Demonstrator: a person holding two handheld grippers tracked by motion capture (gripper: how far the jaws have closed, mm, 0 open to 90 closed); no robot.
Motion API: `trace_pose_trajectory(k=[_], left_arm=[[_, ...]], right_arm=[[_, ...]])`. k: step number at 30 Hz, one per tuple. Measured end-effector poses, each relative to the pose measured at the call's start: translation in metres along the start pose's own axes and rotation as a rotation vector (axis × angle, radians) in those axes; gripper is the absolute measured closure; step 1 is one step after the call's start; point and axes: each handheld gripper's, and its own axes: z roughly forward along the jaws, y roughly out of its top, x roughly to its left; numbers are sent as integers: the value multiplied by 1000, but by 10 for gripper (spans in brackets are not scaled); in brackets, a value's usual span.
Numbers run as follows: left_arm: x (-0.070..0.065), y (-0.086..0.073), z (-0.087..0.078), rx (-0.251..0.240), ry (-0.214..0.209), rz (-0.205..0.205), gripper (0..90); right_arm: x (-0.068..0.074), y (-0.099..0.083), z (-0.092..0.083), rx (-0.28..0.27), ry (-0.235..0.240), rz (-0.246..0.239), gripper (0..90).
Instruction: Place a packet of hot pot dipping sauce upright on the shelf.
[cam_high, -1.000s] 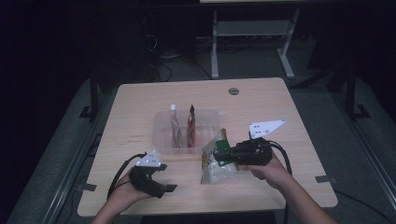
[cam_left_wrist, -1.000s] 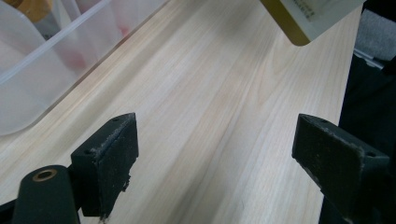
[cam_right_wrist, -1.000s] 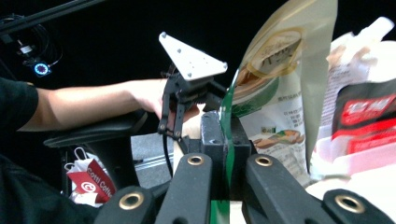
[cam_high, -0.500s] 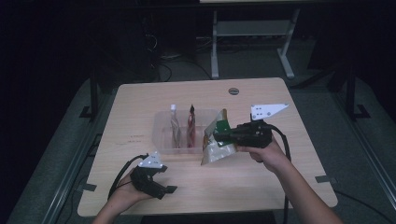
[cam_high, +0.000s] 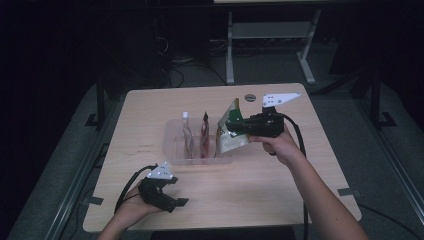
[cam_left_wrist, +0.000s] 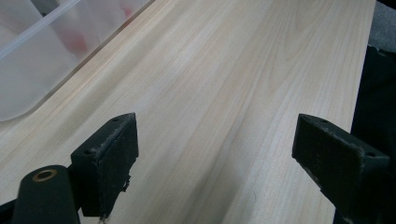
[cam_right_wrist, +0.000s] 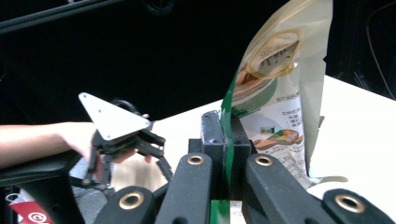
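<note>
The right gripper (cam_high: 235, 128) has its jaws clamped flat on the edge of a green-and-cream snack pouch (cam_high: 229, 134), as the right gripper view shows, with the foil pinched between the two black pads. Since a second ago that hand has carried the pouch up and away from the near middle of the table (cam_high: 280, 195) to the right end of the clear plastic bin (cam_high: 172, 150), so I judge it is about to be slotted in beside the two pouches (cam_high: 196, 137) already standing there. The left gripper (cam_high: 175, 202) rests near the left front edge, jaws spread wide with nothing between them. The pouch's label (cam_right_wrist: 275, 93) carries small print and a round emblem, too blurred to read.
</note>
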Motion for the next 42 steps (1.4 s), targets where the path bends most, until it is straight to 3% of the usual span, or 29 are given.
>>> trace_pose_trajectory(k=[21,32,42], left_arm=[[1,-1,2,16,-2,-8,141],[-1,-1,5,27,-9,-5,141],[-1,-1,6,46,-13,8,141]], right_arm=[[-36,-25,15,68,-73,77,899],[-41,-33,31,121,-100,83,897],[-47,-34,35,100,-118,101,886]])
